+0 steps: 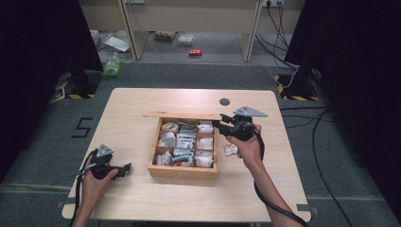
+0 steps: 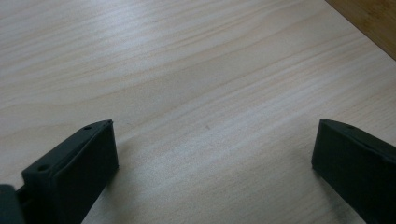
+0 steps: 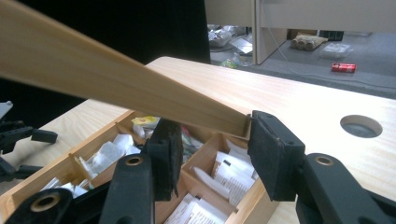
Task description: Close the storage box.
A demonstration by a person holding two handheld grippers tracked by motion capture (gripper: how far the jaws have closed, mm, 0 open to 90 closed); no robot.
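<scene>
We see the table [image 1: 142, 198] first, pale wood, with a round cable hole [image 1: 224, 101] toward its twelve o'clock edge. At the table's middle sits the wooden box [image 1: 182, 171], divided into compartments that hold white sachets and small packets [image 1: 185, 140]. Its lid [image 1: 182, 115] is raised and stands along the box's twelve o'clock side, seen nearly edge-on from the high view. Our right gripper [image 3: 210, 140] is at the box's two o'clock corner, and in the right gripper view its jaws sit to either side of the lid's end [image 3: 233, 122], narrow, the right jaw touching the edge; whether they truly pinch it we cannot tell. Our left gripper [image 1: 126, 167] rests at the box's eight o'clock, low over bare table, jaws wide apart with nothing between them in its own view [image 2: 215, 158]. One loose sachet [image 1: 230, 149] lies on the table at the box's three o'clock, just beside the right hand. We judge the work about midway: the box is opened and its contents exposed, while the lid has yet to be let go or swung down
</scene>
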